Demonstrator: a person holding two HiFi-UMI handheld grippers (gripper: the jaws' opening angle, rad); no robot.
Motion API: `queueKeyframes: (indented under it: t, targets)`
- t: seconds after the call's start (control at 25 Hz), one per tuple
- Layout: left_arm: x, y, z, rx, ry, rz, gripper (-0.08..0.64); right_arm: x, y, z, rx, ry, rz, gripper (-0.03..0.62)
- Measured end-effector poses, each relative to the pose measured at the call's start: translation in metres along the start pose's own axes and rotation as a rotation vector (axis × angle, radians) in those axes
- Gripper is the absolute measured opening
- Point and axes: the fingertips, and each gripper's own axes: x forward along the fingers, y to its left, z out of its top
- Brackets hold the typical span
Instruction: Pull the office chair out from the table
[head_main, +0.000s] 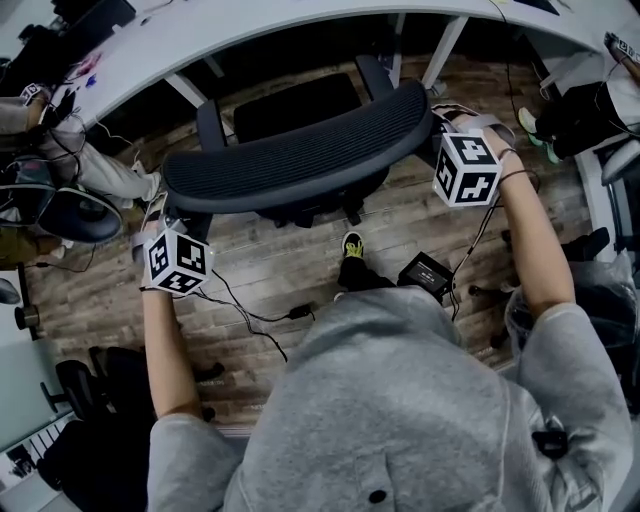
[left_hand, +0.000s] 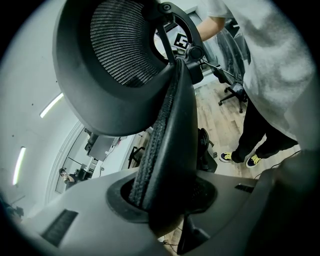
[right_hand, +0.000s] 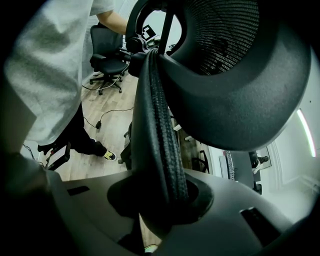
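Note:
The black office chair (head_main: 300, 150) stands just off the curved white table (head_main: 250, 30), with its mesh backrest toward me and its seat (head_main: 295, 105) partly under the table edge. My left gripper (head_main: 172, 228) is shut on the left end of the backrest's rim. My right gripper (head_main: 452, 128) is shut on the right end. In the left gripper view the padded backrest edge (left_hand: 165, 125) runs down between the jaws of the left gripper (left_hand: 165, 200). The right gripper view shows the backrest edge (right_hand: 157, 125) clamped in the right gripper (right_hand: 160, 200).
A seated person (head_main: 70, 160) is at the table on the left. Another black chair (head_main: 90, 385) stands at lower left and more chairs at the right edge. A small black box (head_main: 425, 272) and cables (head_main: 250, 315) lie on the wooden floor beside my shoe (head_main: 352, 245).

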Motion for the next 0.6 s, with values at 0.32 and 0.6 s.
queueKeyframes:
  t: [0.32,0.6]
  targets:
    - [-0.032,-0.039,0.004,-0.004,0.009,0.004,0.136,-0.022,0.039,0.007,-0.005,-0.01,-0.008,0.104]
    - [-0.063,-0.073,0.008,-0.011,0.011,0.009,0.137,-0.046,0.076,0.013,-0.01,-0.017,-0.006,0.104]
